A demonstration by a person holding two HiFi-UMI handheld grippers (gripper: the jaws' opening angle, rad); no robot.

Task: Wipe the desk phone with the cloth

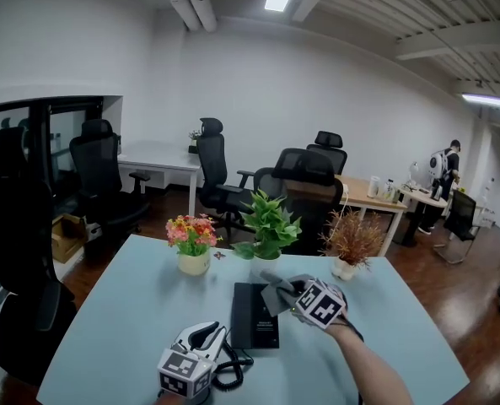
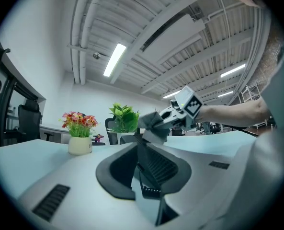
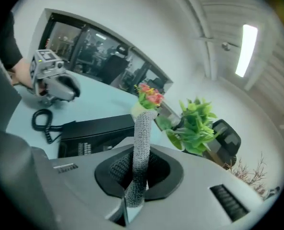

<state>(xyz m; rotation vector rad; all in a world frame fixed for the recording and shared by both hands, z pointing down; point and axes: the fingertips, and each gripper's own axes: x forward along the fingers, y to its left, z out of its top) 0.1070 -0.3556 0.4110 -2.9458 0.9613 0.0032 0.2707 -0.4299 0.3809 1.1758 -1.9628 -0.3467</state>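
Note:
A black desk phone point(image 1: 255, 317) lies flat on the pale blue table point(image 1: 123, 319); it also shows in the right gripper view as the phone point(image 3: 101, 131). My right gripper point(image 1: 290, 298) hovers just over the phone's far right corner, shut on a grey cloth point(image 1: 275, 290); the cloth point(image 3: 142, 138) stands up as a strip between its jaws. Near the front edge, left of the phone, my left gripper point(image 1: 206, 337) is shut on the dark handset point(image 3: 65, 87). The coiled cord point(image 1: 229, 369) runs from there to the phone. From the left gripper view the cloth point(image 2: 152, 128) hangs over the phone's far end.
Behind the phone stand a pot of red and yellow flowers point(image 1: 193, 245), a green plant point(image 1: 269, 224) and a dried brown plant point(image 1: 351, 245). Black office chairs point(image 1: 220, 180) and other desks fill the room beyond. A person point(image 1: 445, 169) stands far right.

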